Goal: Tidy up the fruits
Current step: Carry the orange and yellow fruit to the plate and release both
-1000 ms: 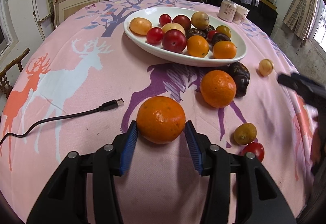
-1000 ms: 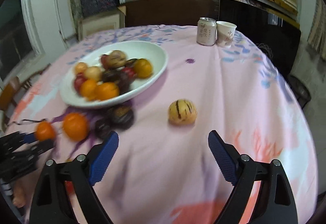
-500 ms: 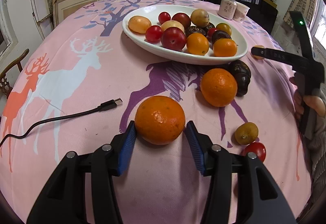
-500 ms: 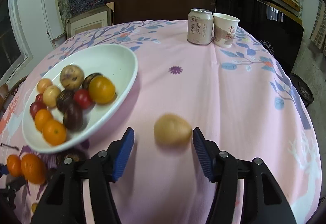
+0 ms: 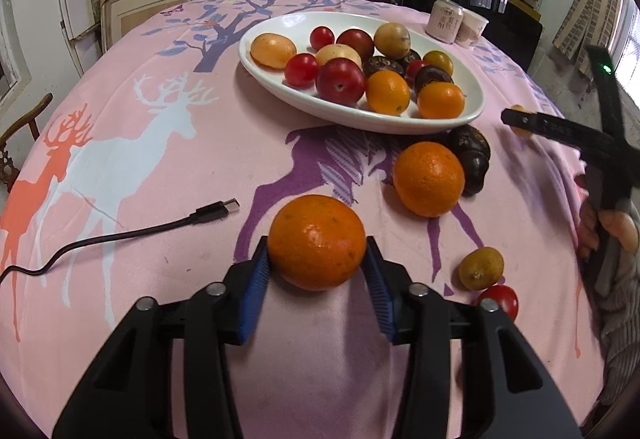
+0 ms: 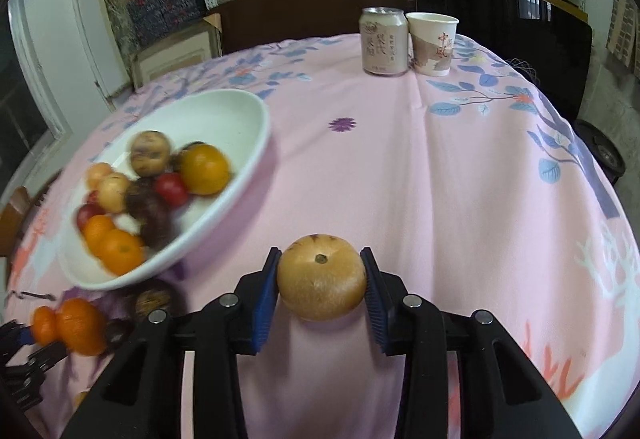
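Right now I am closing the right claw (image 6: 320,281) across the widest part of the smooth, firm-looking tan fruit (image 6: 321,282), squeezing lightly, while the left claw (image 5: 317,265) is gripping a heavier orange (image 5: 316,241).

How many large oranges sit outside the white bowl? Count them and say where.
2. One orange sits between the left gripper's just-closing pads; the other orange lies beside a dark fruit near the bowl. None seems hidden.

Black fingers (image 5: 256,279), blue ribbed pads, silver screws
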{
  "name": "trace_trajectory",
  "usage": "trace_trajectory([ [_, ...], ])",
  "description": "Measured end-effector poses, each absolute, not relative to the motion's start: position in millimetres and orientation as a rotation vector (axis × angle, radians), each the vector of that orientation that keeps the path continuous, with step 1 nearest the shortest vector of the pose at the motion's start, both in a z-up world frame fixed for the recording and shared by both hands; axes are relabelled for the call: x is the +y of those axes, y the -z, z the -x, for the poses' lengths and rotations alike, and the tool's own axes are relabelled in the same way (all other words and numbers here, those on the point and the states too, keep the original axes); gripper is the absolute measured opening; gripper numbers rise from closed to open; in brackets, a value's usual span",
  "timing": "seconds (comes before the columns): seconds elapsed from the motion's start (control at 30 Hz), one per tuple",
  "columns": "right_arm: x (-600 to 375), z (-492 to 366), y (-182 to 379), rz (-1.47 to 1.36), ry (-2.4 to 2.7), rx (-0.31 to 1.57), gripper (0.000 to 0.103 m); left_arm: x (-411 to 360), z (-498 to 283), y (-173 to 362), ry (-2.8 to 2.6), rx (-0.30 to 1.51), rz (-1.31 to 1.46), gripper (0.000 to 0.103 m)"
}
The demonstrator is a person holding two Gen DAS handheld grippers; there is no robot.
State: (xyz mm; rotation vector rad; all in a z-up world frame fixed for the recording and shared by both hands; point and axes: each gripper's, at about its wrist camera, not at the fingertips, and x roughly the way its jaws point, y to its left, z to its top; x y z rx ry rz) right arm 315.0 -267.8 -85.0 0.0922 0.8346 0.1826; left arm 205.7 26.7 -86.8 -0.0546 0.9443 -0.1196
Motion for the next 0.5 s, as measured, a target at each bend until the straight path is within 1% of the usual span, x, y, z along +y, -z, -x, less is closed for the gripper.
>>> trace_trajectory([
  [0.17,-245,-274,71,-0.098,-0.261,0.779,0.040,28,-204,84,0.128,0.928,0.069,0.044],
  [0.33,-229,-240,64,-0.088,-0.306,0.753,0.040,26,-203,66,0.107,0.878,0.052,0.044],
  [0.4,-229,-239,51,-0.125,-0.325,0.742,0.040,23,-213,51,0.085,0.860,0.022,0.044],
  [0.5,-222,-248,25,-0.146,-0.342,0.709,0.040,24,-241,15,0.058,0.790,0.016,0.045],
])
